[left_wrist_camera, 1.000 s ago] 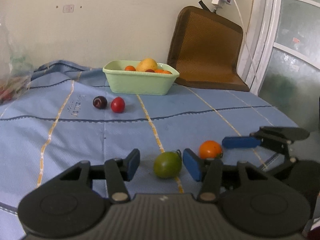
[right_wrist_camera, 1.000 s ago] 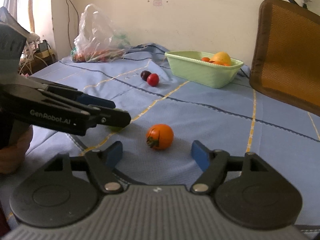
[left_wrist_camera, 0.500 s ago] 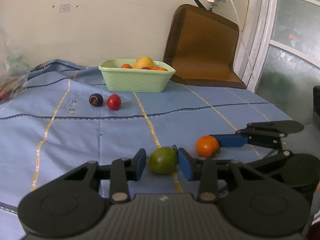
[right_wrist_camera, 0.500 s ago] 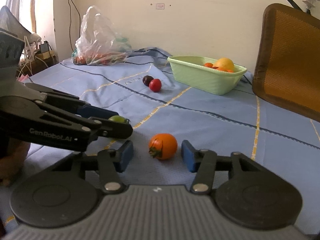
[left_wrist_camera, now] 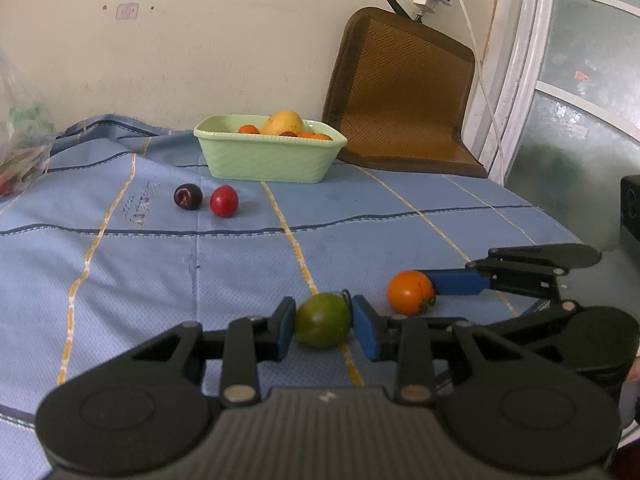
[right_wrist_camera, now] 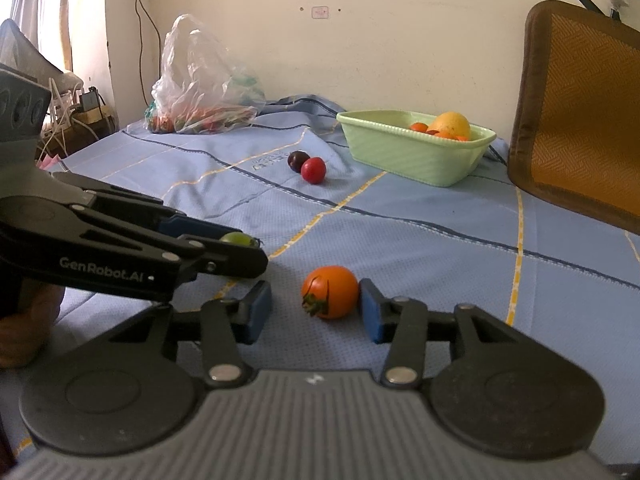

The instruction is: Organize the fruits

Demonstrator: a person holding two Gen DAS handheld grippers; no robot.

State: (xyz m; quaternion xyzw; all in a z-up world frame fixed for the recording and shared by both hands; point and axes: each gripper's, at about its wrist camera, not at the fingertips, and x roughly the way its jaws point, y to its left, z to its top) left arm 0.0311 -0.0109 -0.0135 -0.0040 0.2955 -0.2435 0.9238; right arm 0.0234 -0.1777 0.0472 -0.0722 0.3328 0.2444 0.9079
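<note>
- Left claw [left_wrist_camera: 323, 326]: both blue pads are seen pressed against the sides of a green tomato [left_wrist_camera: 323, 320]; the jaws were closing over the past second and the fruit is now clamped, low over the blue cloth [left_wrist_camera: 140, 280], beside a yellow stripe.
- Right claw [right_wrist_camera: 316, 312]: the jaws were closing too. An orange tomato [right_wrist_camera: 330, 291] sits between the pads; the right-hand pad is touching it, while a clear gap is left at the left-hand pad [right_wrist_camera: 256, 312]. The fruit is not yet clamped and rests on the cloth.
- The two claws are held side by side, the orange tomato just right of the green one in the left wrist view.
- Farther back on the cloth, a dark plum [left_wrist_camera: 188, 197] and a red fruit [left_wrist_camera: 224, 201] are noted just beside each other.
- Behind them, a light green basket [left_wrist_camera: 264, 160] is recorded near the wall, holding a yellow fruit [left_wrist_camera: 282, 122] and several small orange ones.
- A brown cushion [left_wrist_camera: 400, 92] is leaned upright against the wall, right of the basket.
- A clear plastic bag [right_wrist_camera: 200, 84] with contents is seen at the far left of the cloth.
</note>
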